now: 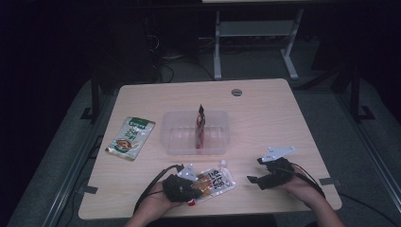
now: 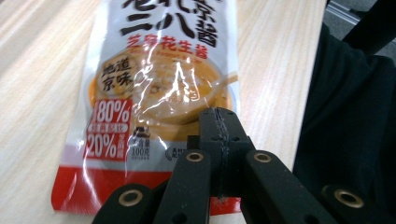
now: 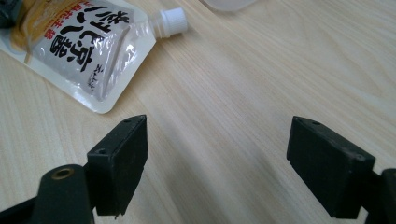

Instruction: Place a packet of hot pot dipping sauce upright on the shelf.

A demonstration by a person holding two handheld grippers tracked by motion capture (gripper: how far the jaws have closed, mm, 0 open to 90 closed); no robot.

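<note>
A white and orange spouted sauce pouch lies flat near the table's front edge, its white cap pointing away. My left gripper hovers over the pouch's left end. In the left gripper view its jaws are pressed together, shut, over the pouch, with nothing visible between them. To the right of the pouch my right gripper is open. In the right gripper view its fingers stand wide apart over bare wood, with the pouch and its cap beyond them.
A clear plastic container sits mid-table with a red sachet propped upright inside. A green food packet lies flat to its left. A grey cable grommet sits near the far edge. Dark floor and desk legs lie beyond.
</note>
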